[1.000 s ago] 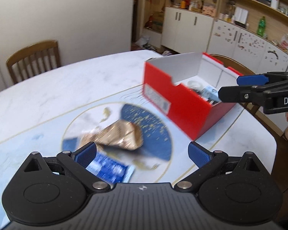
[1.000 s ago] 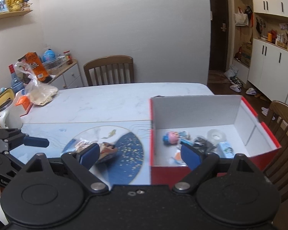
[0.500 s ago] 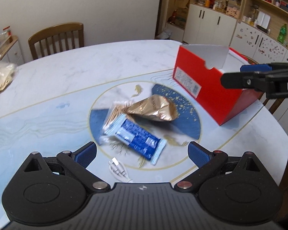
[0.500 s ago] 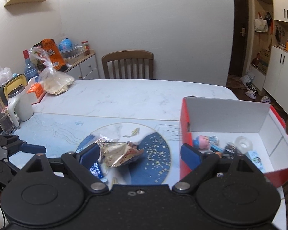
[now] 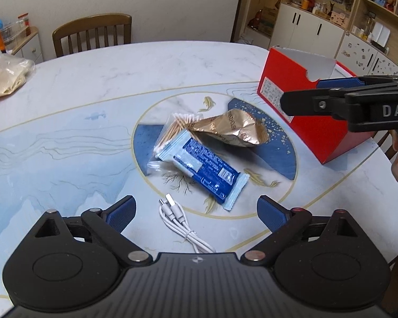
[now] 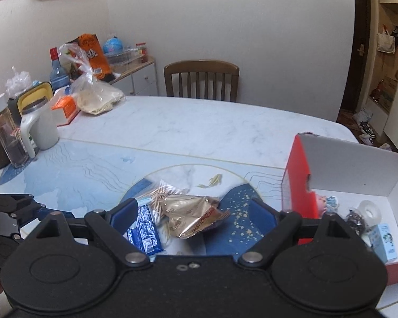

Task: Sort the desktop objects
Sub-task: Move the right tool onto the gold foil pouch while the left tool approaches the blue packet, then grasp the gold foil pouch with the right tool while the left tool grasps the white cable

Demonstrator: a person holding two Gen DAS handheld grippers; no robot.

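Since both grippers, left and right, hover wide open and empty, the gold packet, blue wrapper and cable await the red box; neither has gripped anything.

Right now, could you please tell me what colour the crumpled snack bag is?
The snack bag is shiny gold, clearest in the left wrist view.

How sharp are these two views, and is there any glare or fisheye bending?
Left wrist view: sharp, print on the blue packet legible, soft glare on the gold foil bag, table edge bowed by the fisheye. Right wrist view: softer, the gold foil bag and red box slightly smeared, corners darkened, door frame curved.
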